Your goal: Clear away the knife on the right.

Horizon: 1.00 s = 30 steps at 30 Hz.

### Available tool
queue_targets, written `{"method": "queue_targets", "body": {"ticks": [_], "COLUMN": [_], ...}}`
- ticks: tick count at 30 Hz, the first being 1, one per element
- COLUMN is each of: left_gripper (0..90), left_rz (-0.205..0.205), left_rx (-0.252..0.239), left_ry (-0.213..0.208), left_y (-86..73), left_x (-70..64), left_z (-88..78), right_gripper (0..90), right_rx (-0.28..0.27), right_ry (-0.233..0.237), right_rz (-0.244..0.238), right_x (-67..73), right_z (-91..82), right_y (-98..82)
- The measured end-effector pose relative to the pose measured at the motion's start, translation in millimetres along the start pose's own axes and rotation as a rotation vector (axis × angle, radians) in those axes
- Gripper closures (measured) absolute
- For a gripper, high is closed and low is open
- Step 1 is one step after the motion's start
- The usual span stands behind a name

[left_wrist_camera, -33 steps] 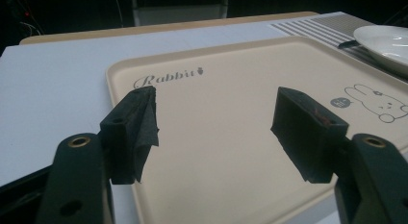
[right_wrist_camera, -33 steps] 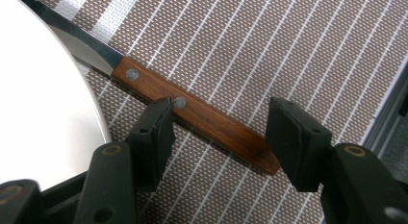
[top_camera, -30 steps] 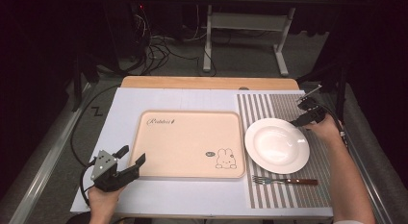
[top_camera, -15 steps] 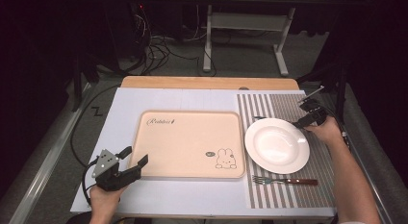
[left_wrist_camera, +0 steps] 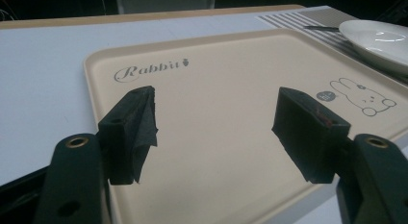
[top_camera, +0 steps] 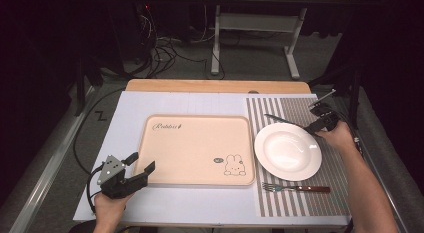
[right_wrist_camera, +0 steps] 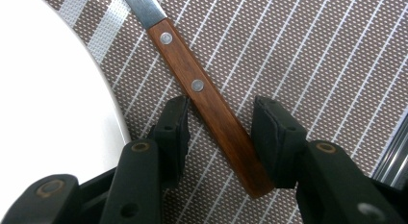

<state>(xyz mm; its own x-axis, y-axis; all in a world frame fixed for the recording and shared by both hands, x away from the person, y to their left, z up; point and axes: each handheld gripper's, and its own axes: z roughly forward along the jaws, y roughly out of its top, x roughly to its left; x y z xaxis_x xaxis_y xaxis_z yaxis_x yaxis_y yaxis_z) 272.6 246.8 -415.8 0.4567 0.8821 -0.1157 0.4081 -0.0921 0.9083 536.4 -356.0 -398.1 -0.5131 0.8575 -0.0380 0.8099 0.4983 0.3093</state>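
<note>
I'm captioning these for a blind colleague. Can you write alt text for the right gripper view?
A wooden-handled knife lies on a striped brown placemat, its handle between the jaws of the right gripper, which have just been closing and do not yet press on it. The rim of a white plate curves in at the left.

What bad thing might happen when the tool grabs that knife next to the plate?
The right tool has been closing around the knife, and one pad looks closer to the wooden handle than the other, so the knife may twist or skid on the striped placemat. The white plate lies right beside that pad and could get bumped. The grip is near the handle's end, so the blade may tip down when lifted.
</note>
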Motion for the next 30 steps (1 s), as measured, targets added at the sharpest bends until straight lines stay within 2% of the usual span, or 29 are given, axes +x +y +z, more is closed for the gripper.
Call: {"method": "queue_targets", "body": {"ticks": [4,5,7,8,16,18,23,27,30], "left_gripper": [31.1,31.1,31.0,31.0,31.2,31.2,31.2,31.4,31.4], "left_rz": [-0.002,-0.001,0.005,0.007,0.016,0.022,0.021,0.022,0.019], "left_rx": [0.005,0.005,0.005,0.005,0.008,0.006,0.000,-0.002,0.004], "left_ry": [0.001,-0.001,-0.004,-0.005,-0.001,0.003,0.005,0.005,0.006], "left_y": [-0.2,-0.2,-0.3,-0.4,-0.7,-0.8,-0.6,-0.6,-0.5], "left_x": [1.1,0.8,0.1,-0.2,-2.3,-3.8,-4.0,-3.9,-3.5], "left_z": [1.0,0.8,0.6,0.6,2.8,2.5,2.5,2.7,3.3], "right_gripper": [65.6,70.3,72.7,76.5,77.5,77.6,77.8,77.9,77.9], "right_rx": [0.007,0.012,0.007,0.003,-0.004,-0.010,-0.004,-0.038,-0.040], "right_ry": [0.003,-0.003,-0.001,-0.004,-0.014,-0.012,-0.035,-0.047,-0.056], "right_rz": [0.005,-0.008,-0.016,-0.037,-0.029,-0.011,-0.002,0.002,-0.004], "right_x": [2.4,4.9,5.8,8.1,9.7,9.6,13.2,13.5,14.4], "right_z": [-0.6,-1.2,-0.9,-1.1,-1.4,-1.2,-1.7,-1.7,-3.1], "right_y": [0.5,0.6,0.5,-0.2,-1.5,-2.0,-1.3,-5.3,-5.4]}}
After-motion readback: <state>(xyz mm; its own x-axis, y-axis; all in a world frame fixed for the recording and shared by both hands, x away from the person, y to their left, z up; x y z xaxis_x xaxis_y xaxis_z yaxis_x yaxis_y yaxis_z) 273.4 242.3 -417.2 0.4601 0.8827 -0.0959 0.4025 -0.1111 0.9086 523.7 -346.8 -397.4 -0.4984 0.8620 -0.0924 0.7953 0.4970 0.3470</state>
